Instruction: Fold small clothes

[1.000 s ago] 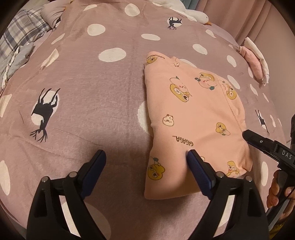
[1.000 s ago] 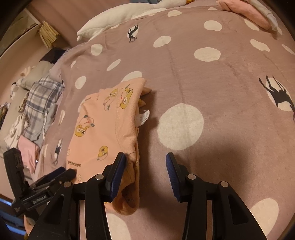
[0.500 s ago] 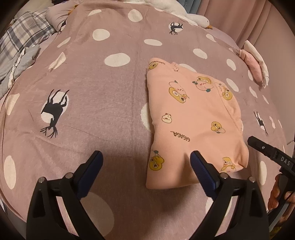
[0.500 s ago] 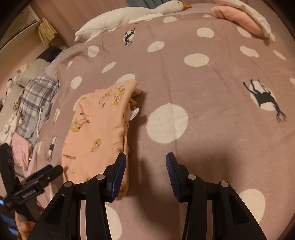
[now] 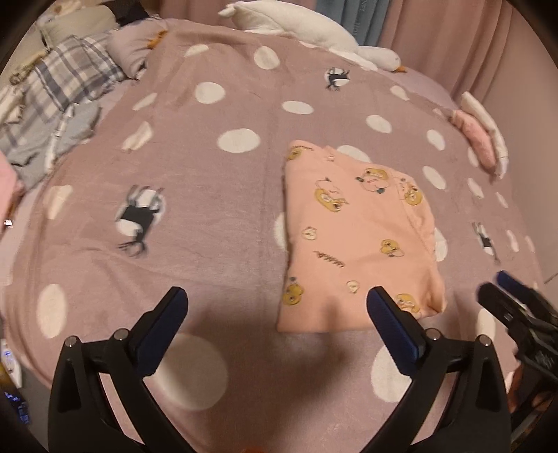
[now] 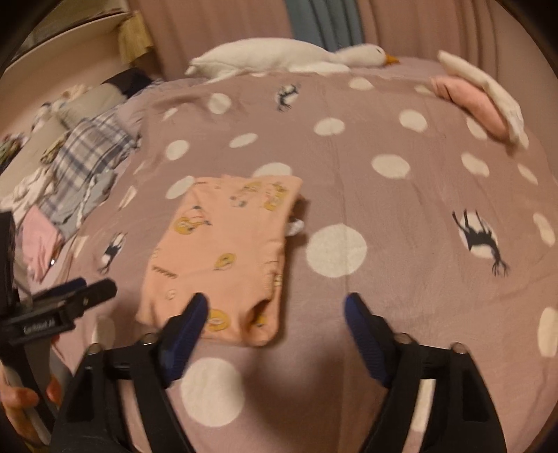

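A mauve bedspread (image 5: 216,195) with white dots and black deer silhouettes fills both views. Compared with a second ago, far more of the room is taken in: pink curtains (image 6: 216,24) and a blue one between them are now seen at 12 o'clock, and the white goose plush (image 6: 279,57) is shown whole along the far edge of the bed.

The folded peach garment (image 5: 359,237), printed with yellow cartoon figures, is laid flat on the bedspread, at about 2 o'clock from the left gripper (image 5: 279,310) and at 11 o'clock from the right gripper (image 6: 275,313). It has stayed folded in the same spot, but both grippers have been drawn back from it and neither is touching it.

The left gripper is held released, fingers wide apart, as it was before. The right gripper has been opened much wider than a second ago and grasps nothing.

In the left wrist view the right gripper is cut off at 3 o'clock and blurred by motion. The print on the garment is too smeared to be read. A plaid cloth pile (image 5: 59,90) is seen at 10 o'clock, and a folded pink and white stack (image 6: 477,101) at 1 o'clock in the right wrist view.
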{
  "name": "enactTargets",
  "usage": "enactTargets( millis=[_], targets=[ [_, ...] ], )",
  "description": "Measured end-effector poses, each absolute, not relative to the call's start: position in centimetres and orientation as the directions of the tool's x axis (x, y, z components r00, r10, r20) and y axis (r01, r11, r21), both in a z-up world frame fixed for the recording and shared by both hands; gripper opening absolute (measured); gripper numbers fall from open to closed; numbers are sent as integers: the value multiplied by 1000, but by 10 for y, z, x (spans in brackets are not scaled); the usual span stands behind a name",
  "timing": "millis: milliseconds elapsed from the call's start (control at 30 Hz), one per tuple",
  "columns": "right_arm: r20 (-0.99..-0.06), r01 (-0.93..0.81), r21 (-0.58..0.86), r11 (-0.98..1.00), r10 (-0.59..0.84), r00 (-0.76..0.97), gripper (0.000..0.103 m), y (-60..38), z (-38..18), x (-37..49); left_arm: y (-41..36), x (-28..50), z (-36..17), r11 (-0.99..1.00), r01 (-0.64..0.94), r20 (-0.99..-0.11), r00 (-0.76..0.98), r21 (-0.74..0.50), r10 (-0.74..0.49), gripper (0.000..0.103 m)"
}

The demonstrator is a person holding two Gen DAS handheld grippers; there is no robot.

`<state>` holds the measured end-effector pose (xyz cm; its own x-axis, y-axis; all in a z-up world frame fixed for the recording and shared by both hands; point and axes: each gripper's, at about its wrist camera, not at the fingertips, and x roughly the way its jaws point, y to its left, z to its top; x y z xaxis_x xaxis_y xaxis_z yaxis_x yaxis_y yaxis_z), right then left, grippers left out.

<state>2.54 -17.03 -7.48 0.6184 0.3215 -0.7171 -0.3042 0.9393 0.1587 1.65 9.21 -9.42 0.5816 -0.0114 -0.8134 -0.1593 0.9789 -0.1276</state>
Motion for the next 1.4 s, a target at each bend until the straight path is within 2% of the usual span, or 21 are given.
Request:
enactTargets(
  millis=[33,67,233,500,833,1400],
  targets=[
    [-706,-319,137,938,318,633,100,-167,-70,20,91,14,-91,980,-154,-810,586,-128,-13,103],
    [-693,-336,113,935,317,648,102,-163,-64,15,91,11,-88,980,-148,-806,591,-130,-18,103],
    [-654,-388,27,921,310,690,102,-150,-44,-4,85,-3,-67,986,-136,-794,608,-97,6,103],
    [-593,-433,34,901,367,717,102,-146,-13,-29,77,-25,-38,989,-143,-767,639,-40,61,103],
    [-673,-406,62,912,338,657,102,-138,-38,-18,74,-31,-48,988,-156,-785,614,-20,81,103],
    [-677,-392,90,916,344,650,102,-145,-35,-20,64,-32,-47,990,-138,-780,618,10,94,103]
  ],
)
